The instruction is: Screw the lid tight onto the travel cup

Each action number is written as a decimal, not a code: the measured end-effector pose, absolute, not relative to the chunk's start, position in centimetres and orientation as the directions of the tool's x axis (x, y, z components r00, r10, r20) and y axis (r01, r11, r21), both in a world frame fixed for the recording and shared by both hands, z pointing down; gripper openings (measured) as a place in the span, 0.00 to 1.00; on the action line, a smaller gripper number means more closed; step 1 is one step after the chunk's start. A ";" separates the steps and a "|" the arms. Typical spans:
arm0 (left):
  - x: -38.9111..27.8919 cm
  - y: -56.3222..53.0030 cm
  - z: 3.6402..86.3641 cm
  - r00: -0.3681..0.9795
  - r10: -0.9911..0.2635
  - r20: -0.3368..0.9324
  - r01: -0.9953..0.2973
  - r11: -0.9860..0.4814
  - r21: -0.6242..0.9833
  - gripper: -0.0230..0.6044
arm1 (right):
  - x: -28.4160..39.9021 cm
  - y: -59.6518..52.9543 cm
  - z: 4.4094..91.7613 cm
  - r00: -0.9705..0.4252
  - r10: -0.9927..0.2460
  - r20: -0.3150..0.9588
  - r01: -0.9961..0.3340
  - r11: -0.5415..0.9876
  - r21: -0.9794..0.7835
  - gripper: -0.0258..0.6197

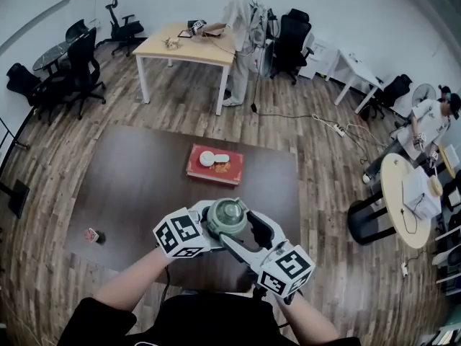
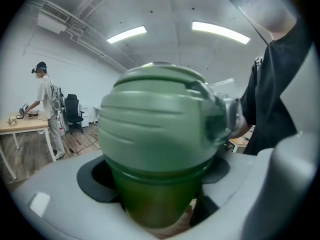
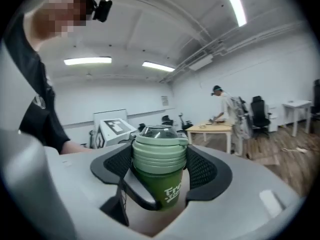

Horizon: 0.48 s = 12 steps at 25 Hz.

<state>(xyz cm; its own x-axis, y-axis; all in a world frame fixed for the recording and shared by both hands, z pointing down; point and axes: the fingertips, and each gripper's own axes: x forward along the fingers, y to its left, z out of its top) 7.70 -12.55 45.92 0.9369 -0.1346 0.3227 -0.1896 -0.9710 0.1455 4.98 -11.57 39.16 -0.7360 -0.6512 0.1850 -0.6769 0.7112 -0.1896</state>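
A dark green travel cup (image 3: 163, 188) with a pale green ribbed lid (image 3: 159, 151) hangs above the near edge of the brown table (image 1: 137, 186). My left gripper (image 2: 157, 186) is shut on the cup's body (image 2: 152, 196), whose lid (image 2: 160, 119) bulges large above the jaws. My right gripper (image 3: 160, 159) comes from the opposite side, and its dark ribbed pads (image 3: 112, 166) press on both sides of the lid. In the head view both grippers, the left gripper (image 1: 215, 225) and the right gripper (image 1: 245, 233), meet around the cup (image 1: 227, 216), close in front of my body.
A red tray (image 1: 215, 166) with white round items lies mid-table beyond the cup. A small object (image 1: 91, 234) sits near the table's left edge. A person (image 1: 234, 27) stands at a far wooden table, another sits by a round table (image 1: 405, 200) at right. Office chairs line the room.
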 end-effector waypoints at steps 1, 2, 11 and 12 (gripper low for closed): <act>7.8 -12.7 46.2 0.931 -0.151 0.332 -0.206 -0.969 0.139 0.69 | 4.9 -11.5 39.4 -0.660 -0.720 0.215 -0.751 0.633 -0.187 0.59; 7.9 -12.7 46.3 0.928 -0.163 0.334 -0.218 -0.967 0.133 0.69 | 4.9 -11.4 39.6 -0.585 -0.774 0.243 -0.811 0.559 -0.172 0.59; 8.3 -13.2 45.5 0.945 -0.159 0.287 -0.211 -0.964 0.159 0.69 | 5.5 -11.2 38.6 -0.599 -0.781 0.175 -0.800 0.595 -0.081 0.60; 8.1 -13.1 45.2 0.949 -0.147 0.279 -0.198 -0.966 0.165 0.69 | 5.8 -11.1 38.1 -0.639 -0.754 0.149 -0.768 0.633 -0.090 0.62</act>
